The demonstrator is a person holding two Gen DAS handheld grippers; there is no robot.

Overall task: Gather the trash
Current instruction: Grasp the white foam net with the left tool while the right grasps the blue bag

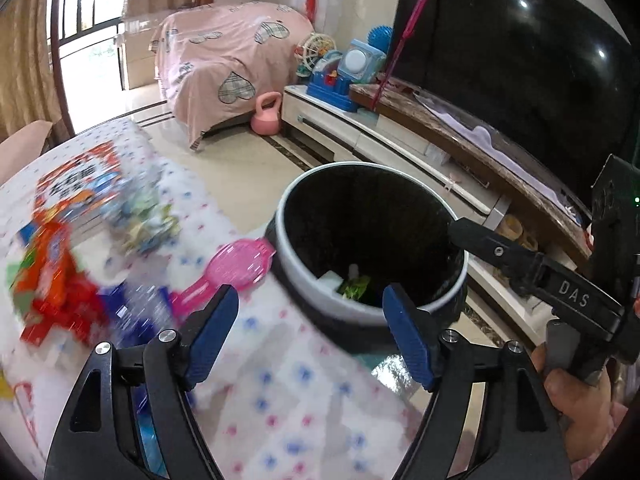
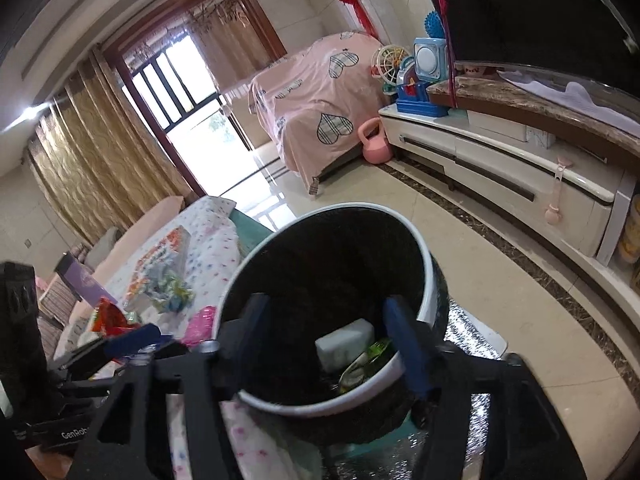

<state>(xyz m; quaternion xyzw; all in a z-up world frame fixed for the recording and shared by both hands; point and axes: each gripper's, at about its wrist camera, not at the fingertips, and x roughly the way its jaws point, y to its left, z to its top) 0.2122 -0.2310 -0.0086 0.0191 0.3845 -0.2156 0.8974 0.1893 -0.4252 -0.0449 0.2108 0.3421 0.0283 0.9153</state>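
1. Living-room setting: tiled floor (image 2: pixel 460 216), TV cabinet (image 2: pixel 500 160), large television (image 1: pixel 520 60), and a pink heart-print cover (image 1: pixel 228 48) over furniture.
2. Low table with dotted cloth (image 1: pixel 280 380) carries blurred wrappers (image 1: pixel 52 280), a picture book (image 2: pixel 164 252) and a pink plastic toy (image 1: pixel 236 264).
3. Trash bin (image 2: pixel 424 280), black liner with white rim, stands just beside the table edge; a white block (image 2: pixel 344 344) and green wrapper (image 2: pixel 376 350) lie inside.
4. Left gripper (image 1: pixel 310 304): jaws spread apart, nothing between them, above the table edge near the bin.
5. Right gripper (image 2: pixel 328 320): jaws spread apart, empty, over the bin opening.
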